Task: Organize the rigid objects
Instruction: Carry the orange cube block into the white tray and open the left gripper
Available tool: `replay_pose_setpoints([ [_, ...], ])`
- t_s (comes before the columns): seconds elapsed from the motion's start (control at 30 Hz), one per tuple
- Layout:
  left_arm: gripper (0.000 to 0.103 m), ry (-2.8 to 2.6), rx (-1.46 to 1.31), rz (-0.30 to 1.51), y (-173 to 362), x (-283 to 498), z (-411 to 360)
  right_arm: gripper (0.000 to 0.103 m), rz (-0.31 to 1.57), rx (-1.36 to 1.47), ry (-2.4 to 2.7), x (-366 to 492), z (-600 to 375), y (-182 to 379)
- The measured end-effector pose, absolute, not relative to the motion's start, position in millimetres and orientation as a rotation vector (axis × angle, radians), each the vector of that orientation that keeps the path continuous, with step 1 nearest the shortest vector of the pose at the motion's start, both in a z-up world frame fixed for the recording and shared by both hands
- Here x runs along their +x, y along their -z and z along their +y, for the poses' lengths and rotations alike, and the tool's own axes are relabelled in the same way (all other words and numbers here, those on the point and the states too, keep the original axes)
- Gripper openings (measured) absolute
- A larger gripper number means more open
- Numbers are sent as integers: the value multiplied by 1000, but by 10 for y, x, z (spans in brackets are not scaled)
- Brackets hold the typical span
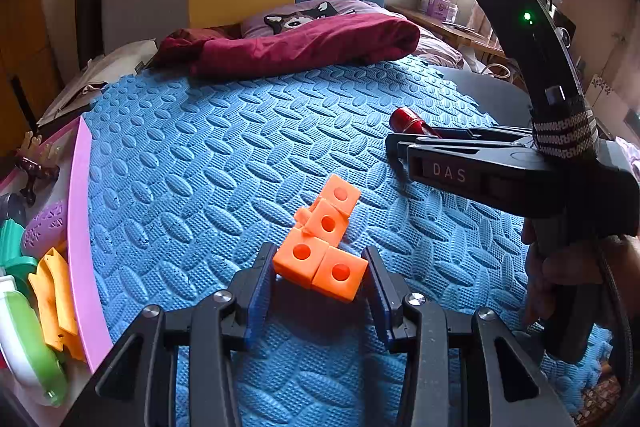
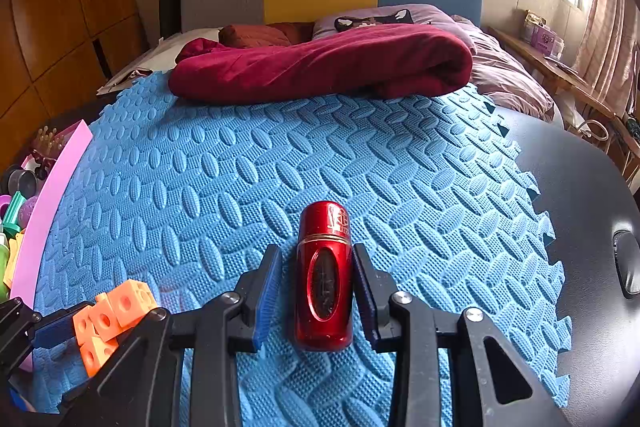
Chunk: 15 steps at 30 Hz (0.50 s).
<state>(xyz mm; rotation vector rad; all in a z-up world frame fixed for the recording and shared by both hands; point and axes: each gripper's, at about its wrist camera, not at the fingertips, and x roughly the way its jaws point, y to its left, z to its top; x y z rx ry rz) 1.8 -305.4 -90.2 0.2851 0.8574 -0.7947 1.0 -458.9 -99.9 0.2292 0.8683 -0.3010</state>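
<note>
The left gripper (image 1: 320, 275), matte black with ribbed blue pads, is clamped on the near end of a cluster of glossy orange plastic cubes (image 1: 322, 247), each with a round hole, resting on the blue embossed foam mat (image 1: 192, 163) right of a smooth pink tray (image 1: 82, 227) of small plastic items. Farther right, the right gripper (image 2: 316, 293) straddles a shiny red metallic cylinder (image 2: 324, 279) lying on the mat; its right pad touches, its left pad stands slightly clear, so a firm grip cannot be told.
</note>
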Motion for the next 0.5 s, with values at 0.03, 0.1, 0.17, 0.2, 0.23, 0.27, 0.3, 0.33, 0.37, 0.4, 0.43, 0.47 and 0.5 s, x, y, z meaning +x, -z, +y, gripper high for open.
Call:
replay_pose_setpoints([
  [0.03,44,794,287,857,900,18,-3054,36,869,228,301,9,-4589,1000],
  [0.1,43,791,290,857,896,20,-3060,36,869,227,302,10,-4592,1002],
  [0.17,43,788,288,859,888,24,-3060,36,868,233,300,11,-4595,1003],
  [0.2,43,784,284,861,881,31,-3053,36,868,235,299,10,-4598,1003],
  [0.23,43,781,277,865,876,29,-3041,36,868,234,299,12,-4596,1003],
  [0.27,43,781,270,870,869,24,-3027,36,868,234,299,11,-4599,1003],
  [0.3,43,782,270,865,849,7,-3019,36,868,235,299,11,-4599,1003],
  [0.33,43,783,280,846,809,-27,-3017,36,867,235,298,10,-4598,1002],
  [0.37,43,786,288,827,762,-59,-3019,36,867,235,299,10,-4597,1002],
  [0.4,43,789,291,812,711,-85,-3016,36,868,234,299,10,-4597,1002],
  [0.43,43,795,285,801,644,-110,-3009,36,867,235,298,8,-4598,1002],
  [0.47,43,799,280,793,587,-129,-3002,36,867,236,298,8,-4597,1002],
  [0.5,43,802,278,781,518,-153,-2990,36,867,236,298,9,-4597,1001],
])
